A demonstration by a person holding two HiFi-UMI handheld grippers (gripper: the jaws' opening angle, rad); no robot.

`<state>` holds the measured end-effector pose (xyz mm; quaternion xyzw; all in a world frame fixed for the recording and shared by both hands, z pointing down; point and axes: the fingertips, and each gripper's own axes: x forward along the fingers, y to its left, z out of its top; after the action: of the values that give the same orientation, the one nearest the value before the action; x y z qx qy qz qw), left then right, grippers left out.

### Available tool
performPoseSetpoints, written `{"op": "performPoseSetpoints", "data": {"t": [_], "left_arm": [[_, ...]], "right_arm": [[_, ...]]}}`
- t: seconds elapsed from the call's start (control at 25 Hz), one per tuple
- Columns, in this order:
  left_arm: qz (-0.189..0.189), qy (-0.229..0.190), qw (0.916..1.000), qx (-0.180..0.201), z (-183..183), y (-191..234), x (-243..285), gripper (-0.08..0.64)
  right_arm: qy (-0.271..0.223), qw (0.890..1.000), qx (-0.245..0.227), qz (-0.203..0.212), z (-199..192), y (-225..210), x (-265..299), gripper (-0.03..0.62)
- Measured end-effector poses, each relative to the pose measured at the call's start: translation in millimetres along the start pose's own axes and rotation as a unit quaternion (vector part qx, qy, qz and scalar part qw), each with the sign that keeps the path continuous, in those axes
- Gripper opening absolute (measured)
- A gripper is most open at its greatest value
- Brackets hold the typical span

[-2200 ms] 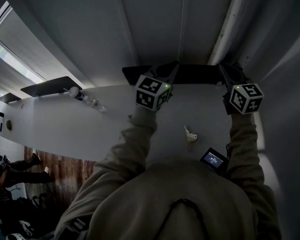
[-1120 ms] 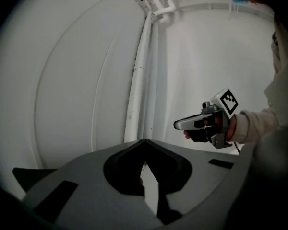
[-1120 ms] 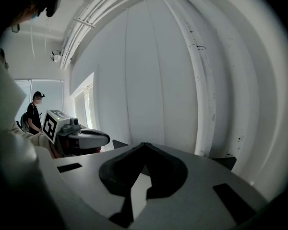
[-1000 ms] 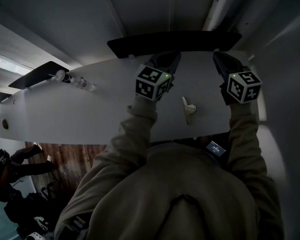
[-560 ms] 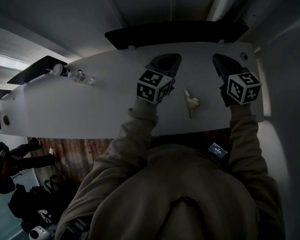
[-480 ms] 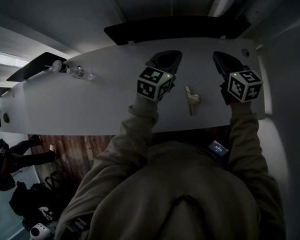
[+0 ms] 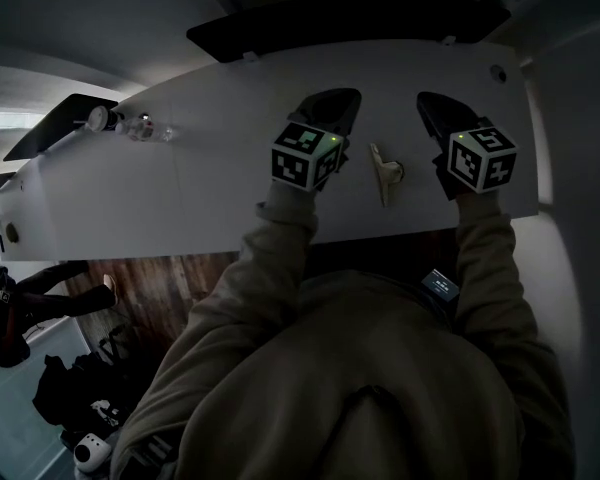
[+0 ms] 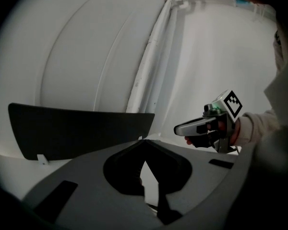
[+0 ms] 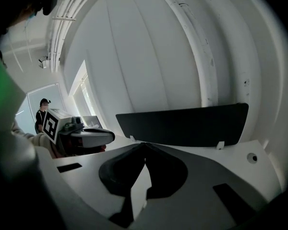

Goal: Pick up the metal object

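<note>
White walls (image 8: 81, 56) are closing in a dim room, and a pale pipe (image 8: 146, 66) is running up one of them. Below me a long white table (image 7: 210, 168) is stretching across the head view, with a strip of wooden floor (image 7: 150, 278) showing beneath its near edge. A black divider panel (image 7: 320, 23) is standing along the table's far edge, and a second dark panel (image 7: 60, 133) is standing further to the left. My beige sleeves (image 7: 270, 268) are reaching forward over the table's near edge.

I am holding the left gripper (image 8: 144, 145) above the tabletop, pointing toward the divider. Its jaws are meeting at the tips, and nothing is sitting between them. I am holding the right gripper (image 9: 145, 146) beside it, pointing the same way. Its jaws are likewise pressing together at the tips and carrying nothing. Each gripper is showing in the other's view, well apart and at about the same height.

The metal object (image 7: 385, 171), a small pale piece with a short crosswise arm, is lying on the table between the two grippers. Neither gripper is touching it. Far to the left, a few small clear bottles (image 7: 140, 126) are lying on the table near the second panel.
</note>
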<state>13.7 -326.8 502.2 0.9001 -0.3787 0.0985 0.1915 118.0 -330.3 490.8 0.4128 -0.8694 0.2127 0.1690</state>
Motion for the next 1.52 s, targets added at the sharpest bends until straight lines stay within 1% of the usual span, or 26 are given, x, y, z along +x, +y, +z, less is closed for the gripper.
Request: {"op": "performPoseSetpoints", "data": {"t": [0.32,0.56,0.72,0.96,1.24,1.52], "left_arm": [[-0.013,0.039,0.9986,-0.032,-49,-4,11,0.003],[-0.022,0.056,0.9975,-0.038,-74,-7,18,0.003],[-0.024,0.066,0.9963,-0.05,-94,-9,19,0.003],[-0.022,0.074,0.9955,-0.054,-110,-8,20,0.003],[-0.031,0.085,0.9938,-0.064,-131,-13,28,0.003],[-0.037,0.094,0.9926,-0.067,-147,-19,35,0.003]], "right_arm": [[0.049,0.998,0.031,0.002,-54,-2,6,0.021],[0.073,0.996,0.045,0.002,-86,-2,14,0.021],[0.086,0.995,0.052,0.0,-106,-3,14,0.021],[0.099,0.993,0.06,-0.001,-127,-1,18,0.021],[0.115,0.991,0.068,-0.004,-150,-3,21,0.021],[0.14,0.987,0.077,0.005,-177,-2,23,0.023]]}}
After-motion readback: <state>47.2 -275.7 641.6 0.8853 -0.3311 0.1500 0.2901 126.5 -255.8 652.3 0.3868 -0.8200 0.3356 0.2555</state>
